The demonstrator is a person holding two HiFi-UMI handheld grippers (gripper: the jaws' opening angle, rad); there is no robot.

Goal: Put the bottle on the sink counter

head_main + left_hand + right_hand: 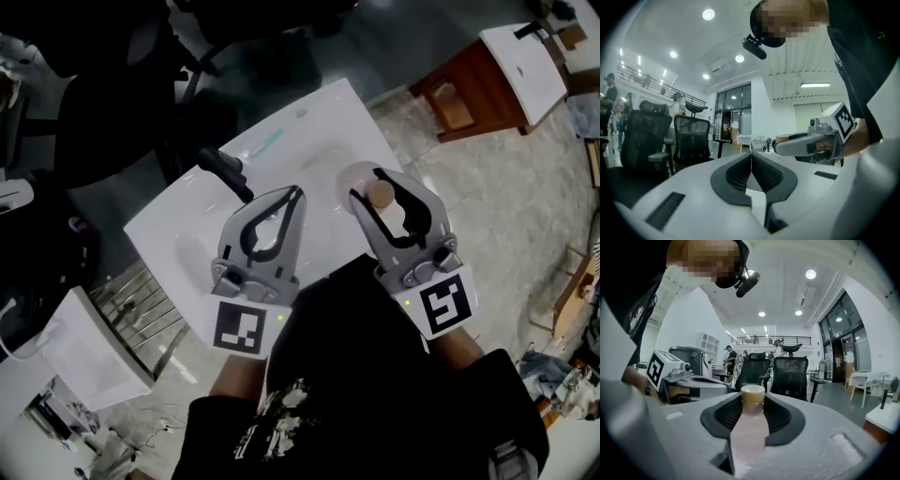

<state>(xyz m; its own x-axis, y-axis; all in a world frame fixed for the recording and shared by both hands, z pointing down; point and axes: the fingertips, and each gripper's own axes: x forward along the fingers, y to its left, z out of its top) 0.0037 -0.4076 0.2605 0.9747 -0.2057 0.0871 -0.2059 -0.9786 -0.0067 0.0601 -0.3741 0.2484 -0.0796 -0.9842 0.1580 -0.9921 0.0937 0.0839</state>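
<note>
Right tongs (380,180) are clamped on the bottle (380,195), pads on both sides of the pale pink body, tan cap out toward the tips. In the right gripper view the bottle (749,427) runs straight along the right tongs (753,397). Left tongs (296,192) are pressed together with nothing in them, confirmed in the left gripper view (751,161).

The bottle is in the air, not yet set down. The white sink surface (187,225) lies beneath and beyond both tongs.

Step in hand, as I judge it: carry and place.
- Pick a flat bare patch of surface, not the basin.
- Stay clear of the black faucet (225,169) just past the left tongs' tips.
- Turn the bottle base-down and let go only once the base sits flat. It looks tall and narrow, so it could tip over.
- Keep the left tongs out of the way.

Counts:
- bottle: 1
- tongs: 2
- faucet: 1
- sink surface below the tongs: 1
</note>
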